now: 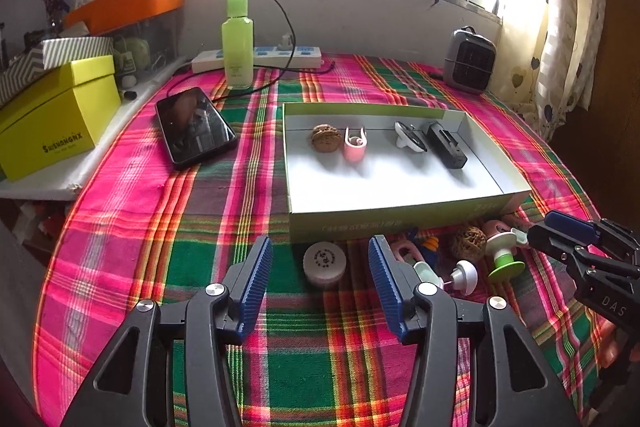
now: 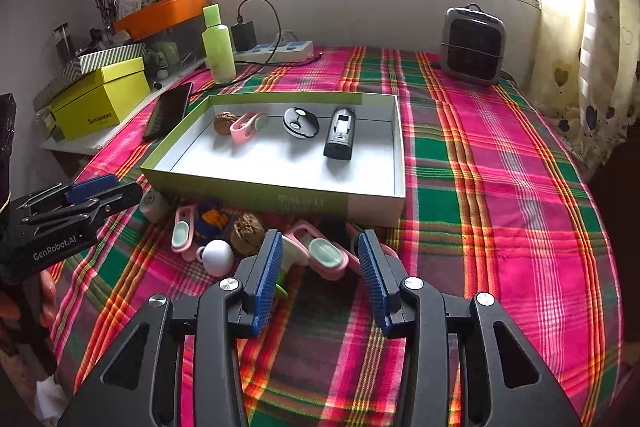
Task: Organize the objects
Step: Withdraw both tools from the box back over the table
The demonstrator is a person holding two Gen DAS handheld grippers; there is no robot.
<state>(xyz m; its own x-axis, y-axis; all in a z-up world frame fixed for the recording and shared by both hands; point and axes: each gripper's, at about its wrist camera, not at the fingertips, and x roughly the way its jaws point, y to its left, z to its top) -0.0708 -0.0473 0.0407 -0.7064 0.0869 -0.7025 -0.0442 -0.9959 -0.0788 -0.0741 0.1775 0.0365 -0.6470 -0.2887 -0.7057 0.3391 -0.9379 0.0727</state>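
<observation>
On the far left of the desk, under its pink and green plaid cloth, sat the yellow-green box, then the dark phone and the green bottle behind it. My left tool pointed slantwise down at the cloth, its blue-padded jaws standing apart with nothing gripped; the small round white tin lay on the cloth between them, seen past the tips, and I could not tell whether either pad touched it. Beyond it was the shallow tray, holding in a row a walnut, a pink clip, a white and black round piece and a black oblong gadget. In front of the tray's near wall lay the loose heap: a second walnut, a white ball-shaped piece, a blue and orange toy and pink clips with pale green pads. My right tool also tilted down, jaws released and empty, one such clip lying just past its tips. At the far right stood the grey heater.
</observation>
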